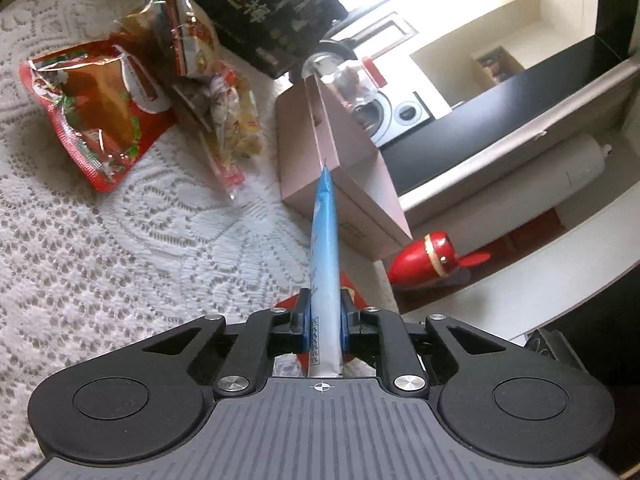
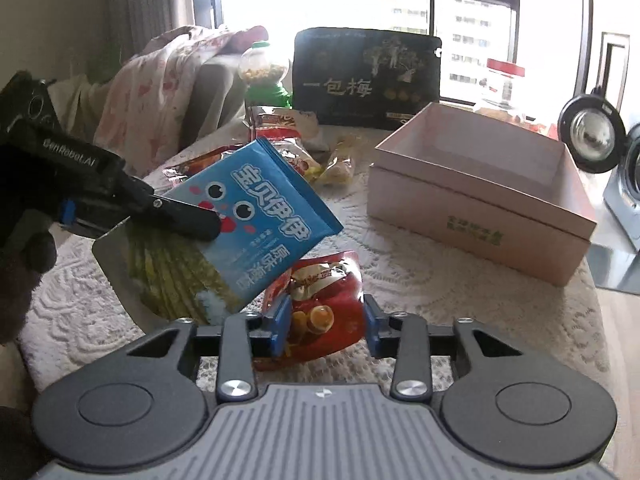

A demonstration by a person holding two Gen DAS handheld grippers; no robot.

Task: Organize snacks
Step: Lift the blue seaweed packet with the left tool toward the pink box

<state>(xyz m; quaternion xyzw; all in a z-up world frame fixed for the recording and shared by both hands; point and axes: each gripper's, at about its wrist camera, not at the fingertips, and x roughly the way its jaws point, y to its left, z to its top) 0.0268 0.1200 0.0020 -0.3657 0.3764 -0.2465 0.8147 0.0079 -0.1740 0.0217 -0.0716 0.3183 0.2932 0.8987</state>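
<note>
My left gripper [image 1: 325,322] is shut on a blue snack packet [image 1: 325,256], seen edge-on in the left wrist view. In the right wrist view the same blue packet [image 2: 256,216] hangs above the table, held by the left gripper [image 2: 200,222]. The open pink box [image 2: 476,188] stands to the right of it; it also shows in the left wrist view [image 1: 312,160]. My right gripper [image 2: 326,326] is open, its fingers on either side of a red snack packet [image 2: 320,304] lying on the lace cloth.
More snack packets [image 1: 96,108] lie in a pile at the back left of the table. A tall black bag [image 2: 366,78] and a green-based jar [image 2: 266,76] stand behind. A red wooden toy [image 1: 424,260] lies beside the box. A speaker [image 2: 592,132] stands at right.
</note>
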